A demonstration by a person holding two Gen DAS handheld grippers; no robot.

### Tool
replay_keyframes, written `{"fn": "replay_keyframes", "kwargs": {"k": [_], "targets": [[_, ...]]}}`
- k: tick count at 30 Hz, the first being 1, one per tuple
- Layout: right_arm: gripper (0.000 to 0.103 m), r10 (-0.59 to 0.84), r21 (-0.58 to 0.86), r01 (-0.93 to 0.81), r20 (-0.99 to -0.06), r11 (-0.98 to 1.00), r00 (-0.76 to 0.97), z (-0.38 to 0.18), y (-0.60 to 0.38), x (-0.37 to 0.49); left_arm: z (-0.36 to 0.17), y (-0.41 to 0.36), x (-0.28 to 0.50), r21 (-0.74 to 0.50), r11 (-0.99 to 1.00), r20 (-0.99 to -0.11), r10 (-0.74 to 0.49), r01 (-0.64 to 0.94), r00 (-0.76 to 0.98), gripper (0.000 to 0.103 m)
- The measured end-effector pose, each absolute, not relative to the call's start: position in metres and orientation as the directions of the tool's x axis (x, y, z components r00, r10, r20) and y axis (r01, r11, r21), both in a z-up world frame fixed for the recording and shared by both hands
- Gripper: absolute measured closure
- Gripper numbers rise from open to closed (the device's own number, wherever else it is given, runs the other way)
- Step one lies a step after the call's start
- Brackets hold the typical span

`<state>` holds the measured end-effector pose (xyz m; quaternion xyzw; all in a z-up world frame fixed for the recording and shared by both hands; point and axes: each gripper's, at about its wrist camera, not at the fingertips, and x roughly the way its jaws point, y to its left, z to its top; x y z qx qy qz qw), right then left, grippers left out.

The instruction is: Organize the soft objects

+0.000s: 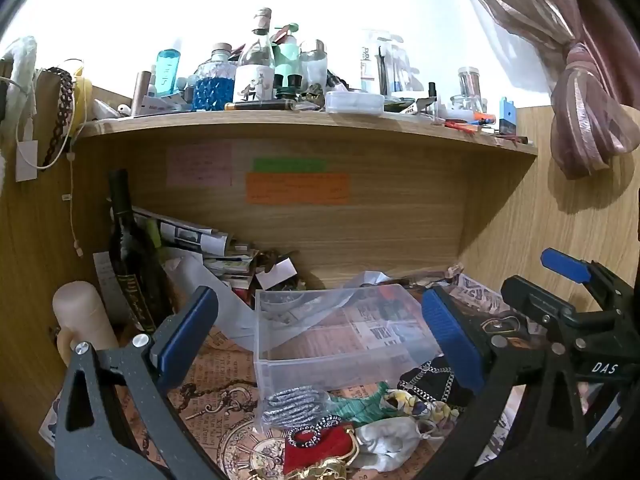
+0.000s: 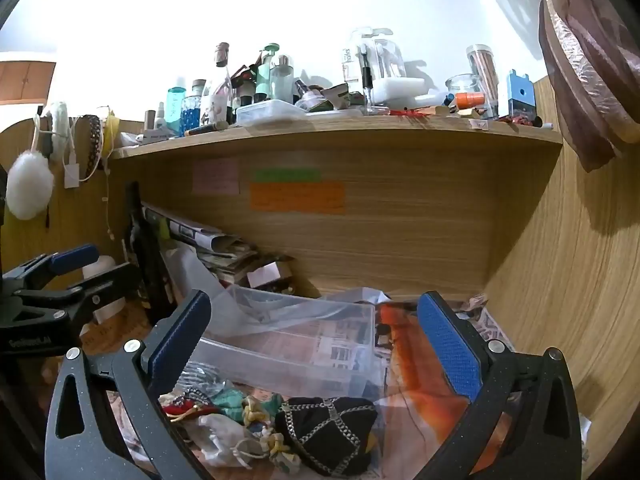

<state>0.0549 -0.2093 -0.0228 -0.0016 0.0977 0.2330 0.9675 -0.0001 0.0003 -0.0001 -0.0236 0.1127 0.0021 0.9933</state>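
Observation:
A clear plastic box (image 1: 340, 332) stands open on the paper-covered desk; it also shows in the right wrist view (image 2: 304, 344). In front of it lies a heap of soft pouches: a silver one (image 1: 292, 404), a red one (image 1: 320, 446), a green one (image 1: 360, 404), a white one (image 1: 388, 442) and a black chain-patterned one (image 1: 428, 382), also in the right wrist view (image 2: 328, 432). My left gripper (image 1: 316, 332) is open and empty above the heap. My right gripper (image 2: 316, 344) is open and empty, also over the heap and box.
A dark wine bottle (image 1: 128, 256) and a pale cylinder (image 1: 84, 320) stand at left. Papers (image 1: 224, 252) are stacked at the back. A crowded shelf (image 1: 304, 124) of bottles and jars hangs overhead. Wooden walls close both sides. A curtain (image 1: 588, 120) hangs at right.

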Motion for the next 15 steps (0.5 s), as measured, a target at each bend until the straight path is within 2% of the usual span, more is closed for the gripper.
{"fn": "replay_keyframes", "kwargs": {"k": [15], "targets": [[0.0,0.455,0.037,-0.457,-0.186,0.889,0.871,-0.0192,-0.2015,0.0478,-0.0008,-0.0021,0.0005,-0.032,0.999,-0.228,-0.003,-0.005,0.974,0.0]]}}
